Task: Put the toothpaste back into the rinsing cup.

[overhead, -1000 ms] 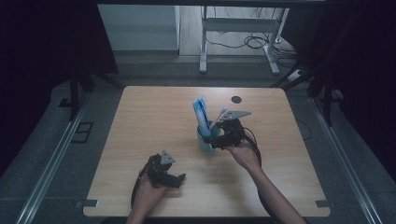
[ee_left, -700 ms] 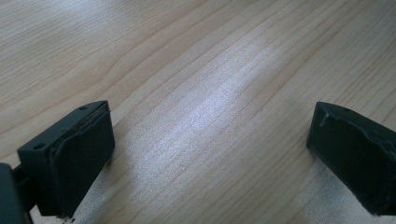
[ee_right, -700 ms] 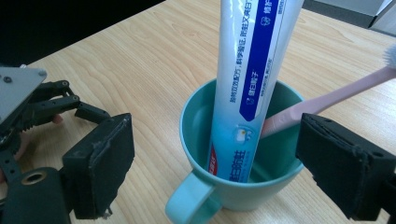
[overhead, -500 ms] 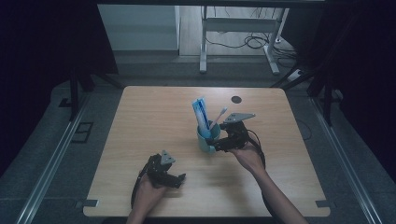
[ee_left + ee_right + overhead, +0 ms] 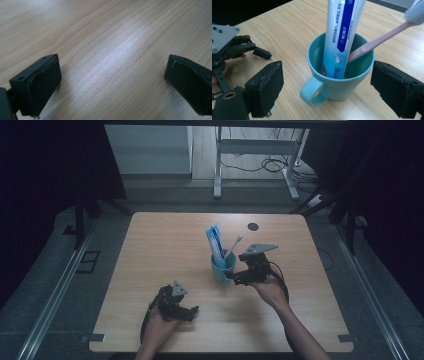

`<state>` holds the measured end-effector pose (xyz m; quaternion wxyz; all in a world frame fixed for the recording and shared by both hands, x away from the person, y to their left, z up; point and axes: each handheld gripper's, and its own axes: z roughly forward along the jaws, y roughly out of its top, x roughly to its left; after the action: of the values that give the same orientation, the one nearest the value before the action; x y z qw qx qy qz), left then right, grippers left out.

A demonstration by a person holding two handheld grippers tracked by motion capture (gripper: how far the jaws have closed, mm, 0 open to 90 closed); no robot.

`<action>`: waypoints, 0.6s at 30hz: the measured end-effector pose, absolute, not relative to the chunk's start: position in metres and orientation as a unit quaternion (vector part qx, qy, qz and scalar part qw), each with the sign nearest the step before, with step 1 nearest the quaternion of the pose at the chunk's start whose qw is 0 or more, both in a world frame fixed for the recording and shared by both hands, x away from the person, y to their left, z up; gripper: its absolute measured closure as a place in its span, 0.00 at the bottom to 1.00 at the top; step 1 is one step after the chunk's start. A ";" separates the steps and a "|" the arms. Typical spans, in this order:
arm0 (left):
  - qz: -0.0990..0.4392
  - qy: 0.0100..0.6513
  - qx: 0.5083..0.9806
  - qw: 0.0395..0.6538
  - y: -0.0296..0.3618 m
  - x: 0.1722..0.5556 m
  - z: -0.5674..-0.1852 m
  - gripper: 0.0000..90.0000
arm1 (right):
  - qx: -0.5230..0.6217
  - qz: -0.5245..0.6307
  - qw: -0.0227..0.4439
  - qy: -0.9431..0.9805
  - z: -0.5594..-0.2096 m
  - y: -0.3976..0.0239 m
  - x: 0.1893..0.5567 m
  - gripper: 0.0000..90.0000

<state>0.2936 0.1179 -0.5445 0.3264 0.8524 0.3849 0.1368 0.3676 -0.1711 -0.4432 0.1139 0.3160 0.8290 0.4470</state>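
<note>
Pale wood table [image 5: 150,270] – dark room, grey floor [image 5: 60,285]; left tongs [image 5: 189,312], right tongs [image 5: 324,82] – both apart.

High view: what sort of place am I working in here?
Probably a lab or recording workspace, not a bathroom: a bare wooden table ringed by dark curtains, floor rails, and a desk frame with loose cables behind. A teal mug holds toothpaste and a toothbrush.

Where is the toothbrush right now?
The toothbrush leans in the teal mug beside the toothpaste tube, near the table's middle in the high view, between the open right gripper's jaws.
</note>
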 end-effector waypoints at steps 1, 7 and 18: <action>0.137 0.385 0.852 0.326 0.118 0.294 -0.544 0.01 | 0.315 0.447 0.115 0.829 -0.444 -0.172 0.367 0.13; 0.137 0.385 0.852 0.326 0.118 0.294 -0.544 0.01 | 0.312 0.445 0.118 0.831 -0.445 -0.177 0.363 0.12; 0.137 0.385 0.852 0.327 0.118 0.294 -0.545 0.01 | 0.315 0.439 0.125 0.832 -0.445 -0.188 0.358 0.09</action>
<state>0.2936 0.1179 -0.5446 0.3269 0.8522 0.3847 0.1374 0.3583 -0.1882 -0.4454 0.1254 0.3150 0.8321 0.4390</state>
